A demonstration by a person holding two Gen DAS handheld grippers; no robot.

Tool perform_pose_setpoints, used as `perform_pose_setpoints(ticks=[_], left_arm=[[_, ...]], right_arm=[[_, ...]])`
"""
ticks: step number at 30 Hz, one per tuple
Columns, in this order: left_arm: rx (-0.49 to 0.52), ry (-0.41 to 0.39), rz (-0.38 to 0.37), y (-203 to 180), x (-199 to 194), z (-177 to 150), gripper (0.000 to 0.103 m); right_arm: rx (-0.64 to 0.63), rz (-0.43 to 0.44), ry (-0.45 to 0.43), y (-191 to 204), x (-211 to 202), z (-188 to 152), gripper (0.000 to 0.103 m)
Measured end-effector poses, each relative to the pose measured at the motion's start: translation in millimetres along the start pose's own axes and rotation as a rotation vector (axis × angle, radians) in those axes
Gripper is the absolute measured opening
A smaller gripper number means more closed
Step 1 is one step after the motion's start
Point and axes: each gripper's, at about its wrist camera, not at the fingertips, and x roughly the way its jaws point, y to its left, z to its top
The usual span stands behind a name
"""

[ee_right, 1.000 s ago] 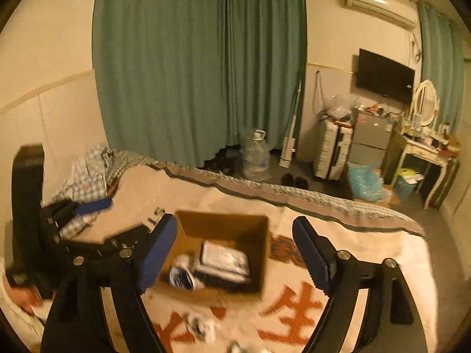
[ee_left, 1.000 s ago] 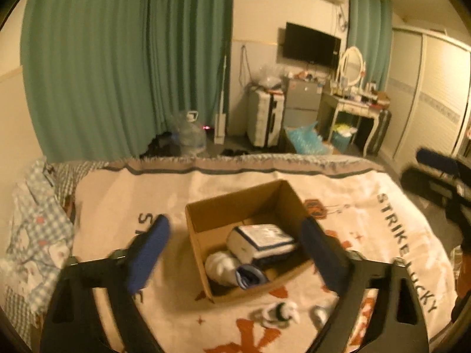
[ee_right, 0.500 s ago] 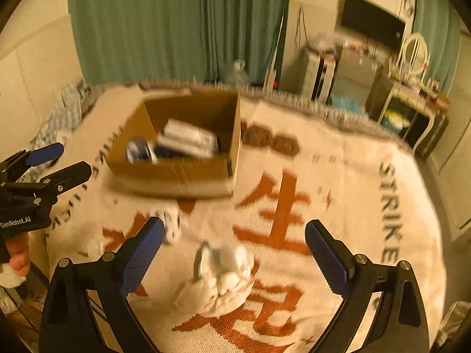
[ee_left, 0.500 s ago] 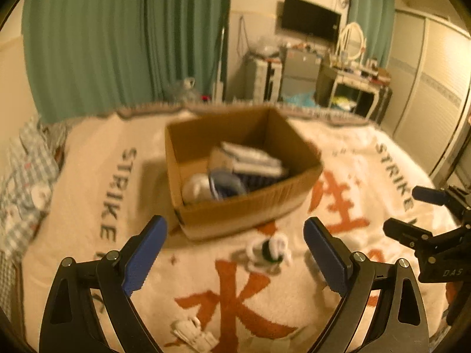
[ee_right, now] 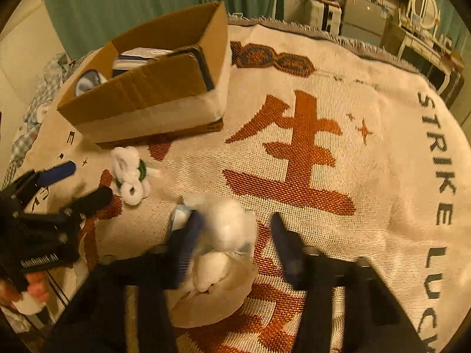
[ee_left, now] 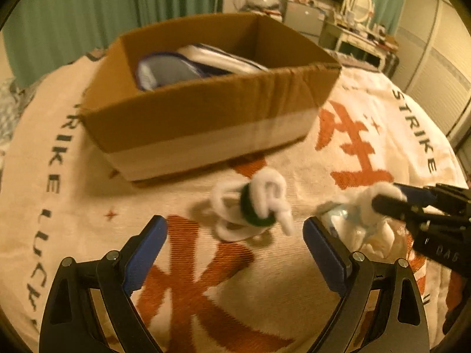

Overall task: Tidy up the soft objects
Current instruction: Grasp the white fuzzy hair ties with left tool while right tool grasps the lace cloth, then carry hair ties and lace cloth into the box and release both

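Right wrist view: the right gripper (ee_right: pixel 235 235) is sitting low in the frame, jaws spread wide around a crumpled white fluffy bundle (ee_right: pixel 226 229), not pinching it. Over in the left wrist view, the left gripper (ee_left: pixel 235 235) is hanging wide open too, just below a white-and-green knotted plush toy (ee_left: pixel 253 203). Above both, the brown cardboard box (ee_left: pixel 206 123) is holding folded white and blue cloth items (ee_left: pixel 188 64) on the cream blanket with orange characters (ee_right: pixel 338 158).

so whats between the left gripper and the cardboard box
The white-and-green plush toy lies on the blanket between the open left gripper and the cardboard box, in the left wrist view.
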Motion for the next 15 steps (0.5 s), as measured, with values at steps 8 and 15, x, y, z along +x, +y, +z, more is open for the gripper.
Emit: perform_pose_setpoints(ticks=[8, 15], left_arm=[[-0.030, 0.008, -0.023, -2, 27, 12, 0.093], [-0.021, 0.044, -0.083, 4, 37, 8, 0.055]], right_arm=[[-0.014, 0.027, -0.062, -3, -5, 10, 0.026], [-0.013, 0.027, -0.080, -5, -5, 17, 0.026]])
